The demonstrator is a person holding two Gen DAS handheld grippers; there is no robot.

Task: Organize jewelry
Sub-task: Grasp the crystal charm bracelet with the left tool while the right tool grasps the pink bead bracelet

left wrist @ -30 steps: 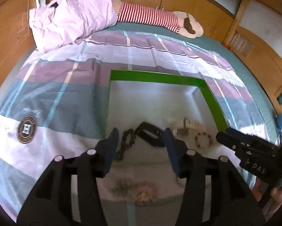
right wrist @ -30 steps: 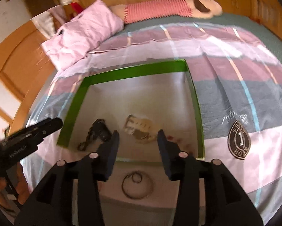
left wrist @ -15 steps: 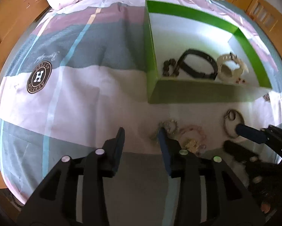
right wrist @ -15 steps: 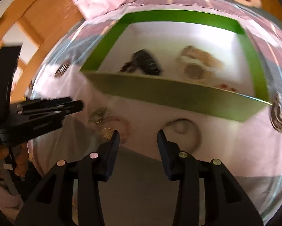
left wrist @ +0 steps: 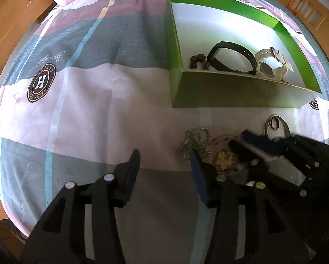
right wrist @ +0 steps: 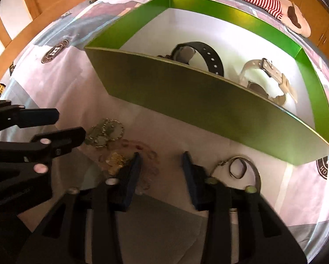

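Striped pink-and-grey bedspread (left wrist: 81, 101) under both my grippers, with loose jewellery lying just before the green cardboard box (right wrist: 186, 101).

Both pairs of jaws stand wide and hold nothing; my right gripper (right wrist: 161, 165) hovers low over the pale pink bead bracelet (right wrist: 147, 154), its left finger at the gold flower brooch (right wrist: 116, 159); my left gripper (left wrist: 164, 160) sits beside the silvery chain cluster (left wrist: 194, 139); I judge the step is to pick one piece, so I should straddle a single strand, close gently, and lift clear of the tangle; the thin metal bangle (right wrist: 244, 167) lies flat by my right finger, its small chain trailing left; inside the box the black strap watch (left wrist: 232, 58) and the white strap watch (left wrist: 271, 62) lie roughly along the near wall.
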